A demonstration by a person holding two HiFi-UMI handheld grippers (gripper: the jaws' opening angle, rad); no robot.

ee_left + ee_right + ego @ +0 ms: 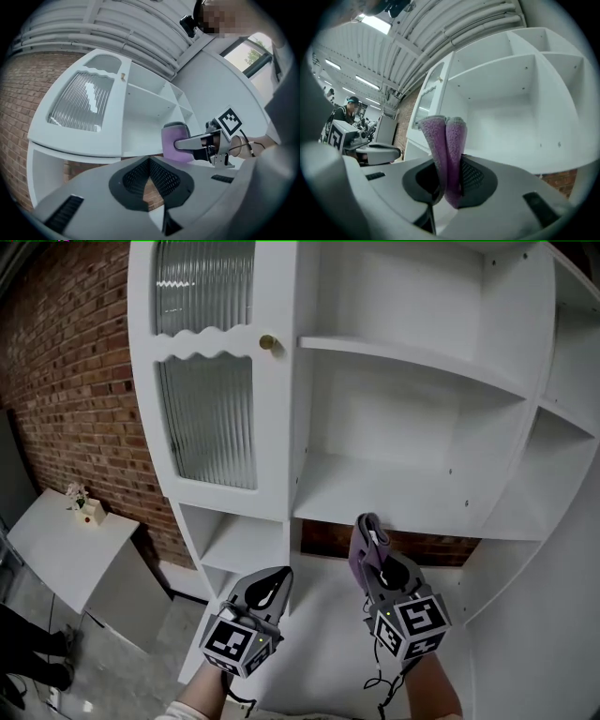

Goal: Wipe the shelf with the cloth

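Observation:
A folded purple cloth sticks up out of my right gripper, which is shut on it. It hangs just below the front edge of the white shelf and does not touch it. In the right gripper view the cloth stands between the jaws of the right gripper, with the shelf beyond. My left gripper is lower and to the left, shut on nothing. The left gripper looks across at the cloth.
The white cabinet has a ribbed glass door with a brass knob at left, and open compartments above and to the right. A brick wall stands behind. A low white cabinet stands at left. A person is far behind.

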